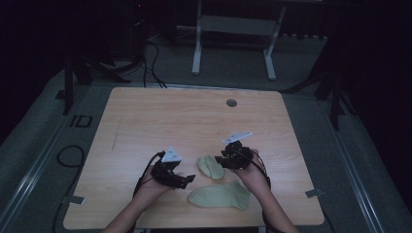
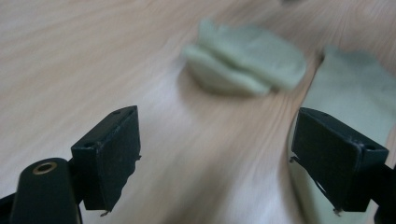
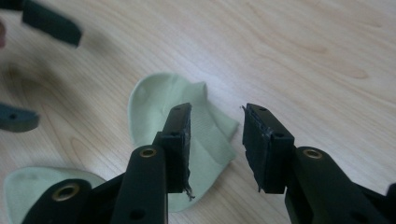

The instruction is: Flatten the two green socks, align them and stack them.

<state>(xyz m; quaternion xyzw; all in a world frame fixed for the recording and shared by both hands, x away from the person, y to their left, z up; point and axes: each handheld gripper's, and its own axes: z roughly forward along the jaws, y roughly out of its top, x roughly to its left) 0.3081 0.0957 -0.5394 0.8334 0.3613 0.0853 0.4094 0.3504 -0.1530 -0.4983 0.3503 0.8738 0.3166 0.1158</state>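
Observation:
Two pale green socks lie on the wooden table (image 1: 160, 116). The folded sock (image 1: 211, 166) (image 2: 243, 63) (image 3: 154, 100) lies just behind the flat sock (image 1: 219, 196) (image 2: 355, 88) (image 3: 25, 184). My left gripper (image 1: 187, 180) (image 2: 224, 140) is open, hovering just left of both socks with only bare table between its jaws. My right gripper (image 1: 223, 159) (image 3: 217, 128) is open above the right edge of the folded sock, with nothing gripped. In the right gripper view the left gripper's fingers (image 3: 51, 25) show at the upper left.
A round cable hole (image 1: 231, 103) sits near the table's far edge. A white metal frame (image 1: 233, 29) stands on the floor behind the table, and cables (image 1: 68, 155) lie on the floor to the left. The room around is dark.

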